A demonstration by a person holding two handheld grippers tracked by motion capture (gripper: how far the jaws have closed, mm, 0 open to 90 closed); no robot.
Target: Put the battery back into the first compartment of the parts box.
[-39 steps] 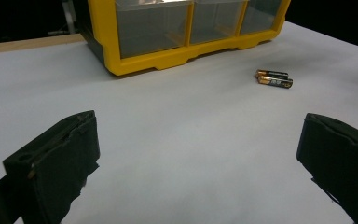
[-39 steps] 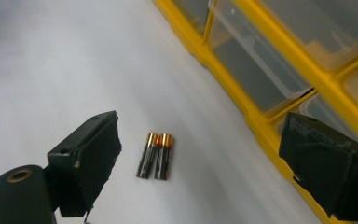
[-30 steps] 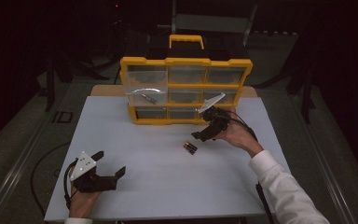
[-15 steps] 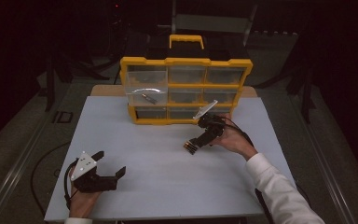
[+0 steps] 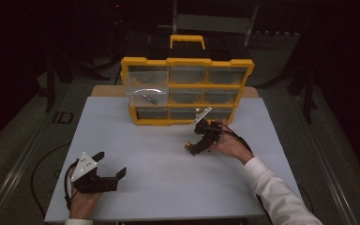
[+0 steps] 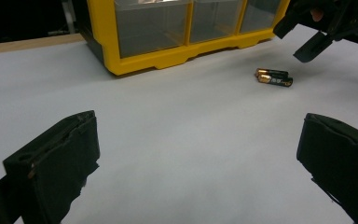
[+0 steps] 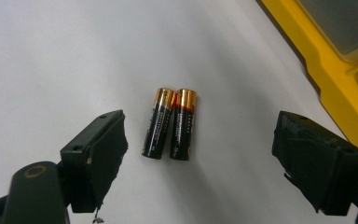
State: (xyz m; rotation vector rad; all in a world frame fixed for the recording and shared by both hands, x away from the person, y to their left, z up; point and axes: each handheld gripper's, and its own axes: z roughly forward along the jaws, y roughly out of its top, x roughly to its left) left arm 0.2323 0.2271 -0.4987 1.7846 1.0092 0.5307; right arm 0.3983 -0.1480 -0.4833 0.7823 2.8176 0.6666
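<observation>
White table (image 5: 159,154), high view: right gripper (image 5: 192,147) angled down over two batteries (image 5: 188,146) before the yellow drawer box (image 5: 187,89); left gripper (image 5: 115,177) parked aside | left gripper view: jaws apart, empty | right gripper view: jaws apart, straddling batteries (image 7: 170,123) lying side by side, positioned for pickup.

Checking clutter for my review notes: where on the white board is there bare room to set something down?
Most of the white board is bare: the wide middle between the left gripper and the batteries, and the left strip before the yellow organizer. It is crowded only at right, where the right gripper, jaws open, hangs over the two batteries lying near the organizer's base.
</observation>
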